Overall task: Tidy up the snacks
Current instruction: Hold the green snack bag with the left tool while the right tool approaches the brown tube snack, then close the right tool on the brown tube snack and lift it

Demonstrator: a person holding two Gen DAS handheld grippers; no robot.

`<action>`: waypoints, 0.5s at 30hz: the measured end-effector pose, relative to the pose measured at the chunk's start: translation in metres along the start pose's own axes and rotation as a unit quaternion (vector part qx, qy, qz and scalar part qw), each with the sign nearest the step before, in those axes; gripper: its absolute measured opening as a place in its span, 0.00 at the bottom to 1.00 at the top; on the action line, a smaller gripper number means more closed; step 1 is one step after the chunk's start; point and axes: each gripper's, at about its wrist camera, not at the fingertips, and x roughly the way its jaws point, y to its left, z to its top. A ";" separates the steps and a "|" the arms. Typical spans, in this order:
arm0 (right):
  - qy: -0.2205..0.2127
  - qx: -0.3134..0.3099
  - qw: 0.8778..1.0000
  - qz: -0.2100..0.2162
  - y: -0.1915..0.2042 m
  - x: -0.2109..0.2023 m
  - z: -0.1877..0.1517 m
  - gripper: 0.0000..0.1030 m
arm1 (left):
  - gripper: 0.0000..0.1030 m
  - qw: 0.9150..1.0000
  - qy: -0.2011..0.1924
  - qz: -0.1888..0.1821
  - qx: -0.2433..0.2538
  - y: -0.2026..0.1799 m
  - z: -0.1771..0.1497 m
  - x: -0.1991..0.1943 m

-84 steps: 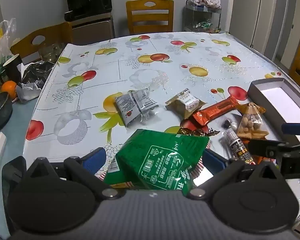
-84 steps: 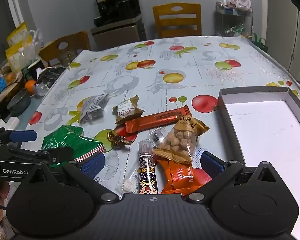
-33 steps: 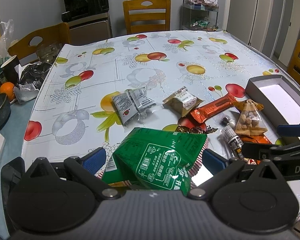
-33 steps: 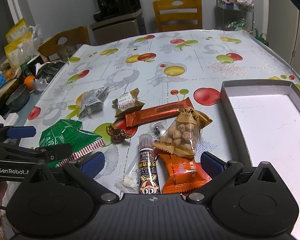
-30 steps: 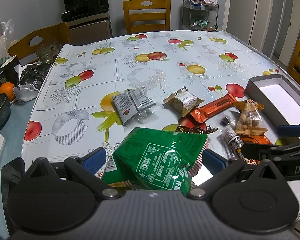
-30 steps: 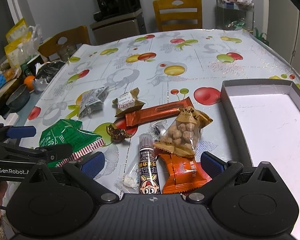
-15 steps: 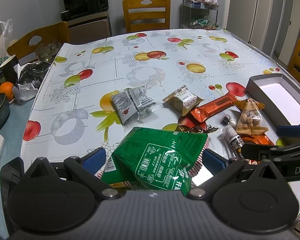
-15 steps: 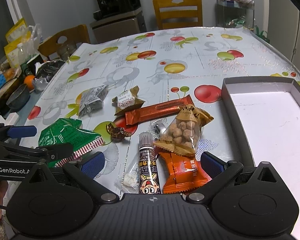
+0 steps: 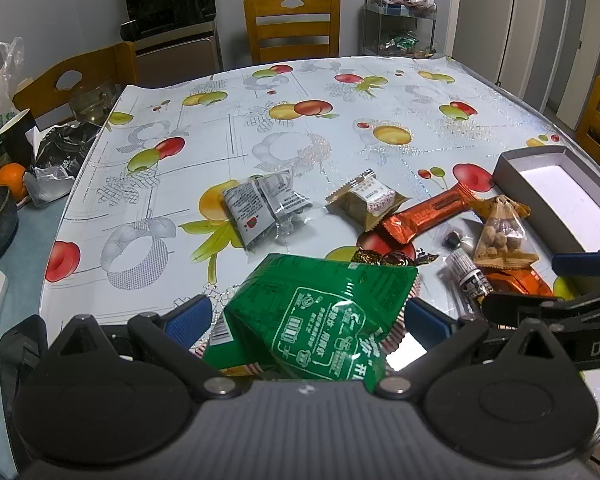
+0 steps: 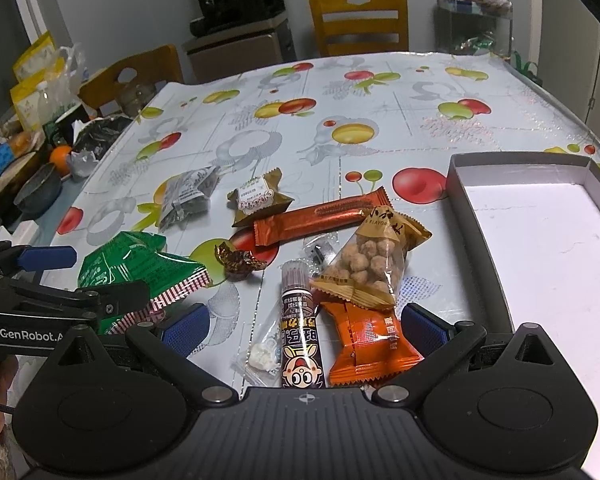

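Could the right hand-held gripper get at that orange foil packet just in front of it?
Probably yes. The right hand-held gripper is open, and the orange foil packet lies between its fingers. The clear bag of round brown snacks overlaps only the packet's far end, so the near part looks free.

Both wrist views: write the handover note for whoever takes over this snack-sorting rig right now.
Left claw: open, its fingers either side of the green bag on the table; not closed on it.
Right claw: open, holding nothing, over the orange packet and the dark tube.
Grey box: on the right side of the table, nothing in it.
Peanut bag, orange bar, silver packets and gold packet lie loose on the tablecloth.
Done: nothing boxed. Left: every snack.
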 end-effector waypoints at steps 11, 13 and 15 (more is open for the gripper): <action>0.001 -0.030 1.000 0.003 0.006 0.000 -0.009 1.00 | 1.00 1.000 -0.003 0.002 0.008 0.002 -0.001 0.003; -0.010 -0.041 0.999 0.011 0.007 -0.003 -0.011 1.00 | 1.00 1.000 -0.011 -0.001 0.014 0.004 -0.003 0.002; -0.022 -0.050 0.998 0.014 0.007 -0.005 -0.013 1.00 | 1.00 1.000 -0.022 -0.007 0.017 0.007 -0.007 0.001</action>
